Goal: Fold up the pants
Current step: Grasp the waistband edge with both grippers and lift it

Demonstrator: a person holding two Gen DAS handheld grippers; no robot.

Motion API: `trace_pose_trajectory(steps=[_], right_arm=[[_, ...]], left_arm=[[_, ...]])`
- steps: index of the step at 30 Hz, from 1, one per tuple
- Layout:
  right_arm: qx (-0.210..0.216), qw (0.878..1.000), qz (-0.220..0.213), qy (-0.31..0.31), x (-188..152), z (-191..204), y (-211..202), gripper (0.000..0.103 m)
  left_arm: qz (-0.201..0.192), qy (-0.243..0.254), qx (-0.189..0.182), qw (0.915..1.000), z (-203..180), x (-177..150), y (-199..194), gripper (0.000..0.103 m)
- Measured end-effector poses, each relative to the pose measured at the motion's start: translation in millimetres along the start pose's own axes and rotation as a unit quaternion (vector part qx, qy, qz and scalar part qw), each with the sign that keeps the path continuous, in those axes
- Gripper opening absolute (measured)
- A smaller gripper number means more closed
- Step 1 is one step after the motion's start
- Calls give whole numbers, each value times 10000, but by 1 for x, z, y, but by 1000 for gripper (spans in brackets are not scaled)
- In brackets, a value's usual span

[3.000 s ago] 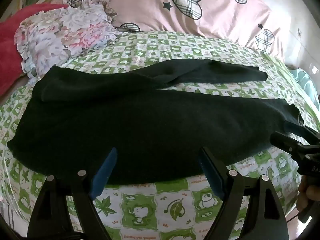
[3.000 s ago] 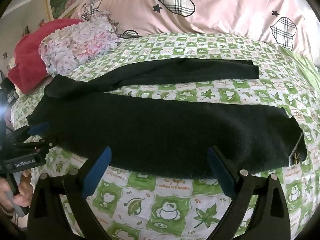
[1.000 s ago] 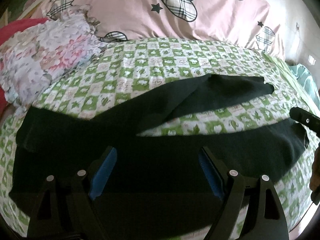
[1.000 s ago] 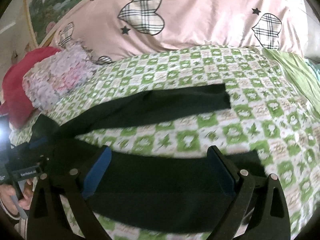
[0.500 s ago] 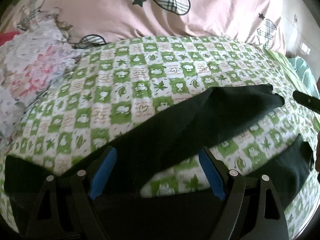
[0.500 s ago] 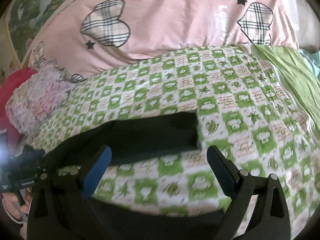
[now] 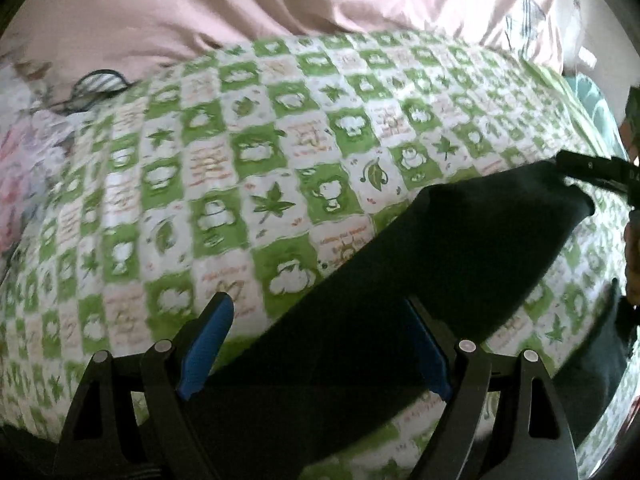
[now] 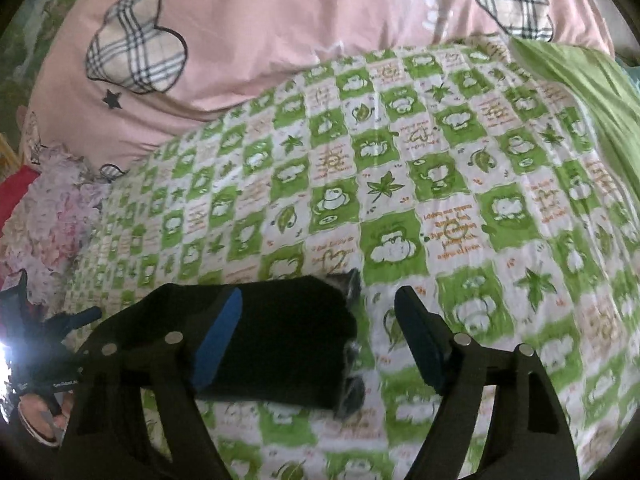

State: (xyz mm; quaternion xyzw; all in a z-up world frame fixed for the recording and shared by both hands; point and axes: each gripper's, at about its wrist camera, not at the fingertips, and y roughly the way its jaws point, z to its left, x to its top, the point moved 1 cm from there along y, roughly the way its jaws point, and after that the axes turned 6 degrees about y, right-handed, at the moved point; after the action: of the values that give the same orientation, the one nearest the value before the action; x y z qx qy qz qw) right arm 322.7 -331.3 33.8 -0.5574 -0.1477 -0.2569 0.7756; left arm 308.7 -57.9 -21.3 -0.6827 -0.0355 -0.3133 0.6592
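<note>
Black knit pants (image 7: 460, 256) lie on the green-and-white checked bed sheet (image 7: 248, 168), one leg running from the lower middle of the left wrist view up to its hem at the right edge. The left gripper (image 7: 316, 344) has its blue-padded fingers (image 7: 206, 340) spread wide, straddling that leg without pinching it. In the right wrist view the right gripper (image 8: 316, 340) is likewise spread, the leg's hem end lying between its fingers at lower centre. A pink quilt with plaid hearts (image 8: 248, 36) fills the top of the frame. The step appears to be taking up this far leg to lay it over the other. To do it well, each gripper should probably close on the leg's outer edge through both layers, lift together, and keep the cloth taut so that no crease forms.
</note>
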Motion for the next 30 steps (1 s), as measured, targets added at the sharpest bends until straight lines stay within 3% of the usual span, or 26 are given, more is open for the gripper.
trace_pose_trajectory(steps=[4,7,9,12,13,14,16,22,30], right_arm=[[57,9998,168,-7,4,-1,14,64],[45,9998,199,-74,5,0,18,48],[17,9997,219,-136,6,1,19,25],[15,9997,173,-176,7,2,17,10],[34,9997,140,-179,8,2,14,10],[45,9998,102,-188,9,2,11,10],[80,9998,6,-196,10,3,3,9],[352,9985,-277,-318,7,9,-29,8],[876,9936,-472,-539,-19,-1,-79,8]], left_arm=[[113,251,-96,9996,-7,5,14,85],[212,492,-59,9985,-15,9,25,85],[272,550,-48,9981,-21,10,31,75],[260,476,-219,9983,-22,15,32,41],[264,452,-342,9980,-22,16,30,23],[273,414,-442,9978,-21,16,28,15],[210,392,-494,9978,-21,14,20,11],[-147,439,-704,9964,-30,-1,-26,9],[-485,479,-1055,9921,-57,-45,-82,9]])
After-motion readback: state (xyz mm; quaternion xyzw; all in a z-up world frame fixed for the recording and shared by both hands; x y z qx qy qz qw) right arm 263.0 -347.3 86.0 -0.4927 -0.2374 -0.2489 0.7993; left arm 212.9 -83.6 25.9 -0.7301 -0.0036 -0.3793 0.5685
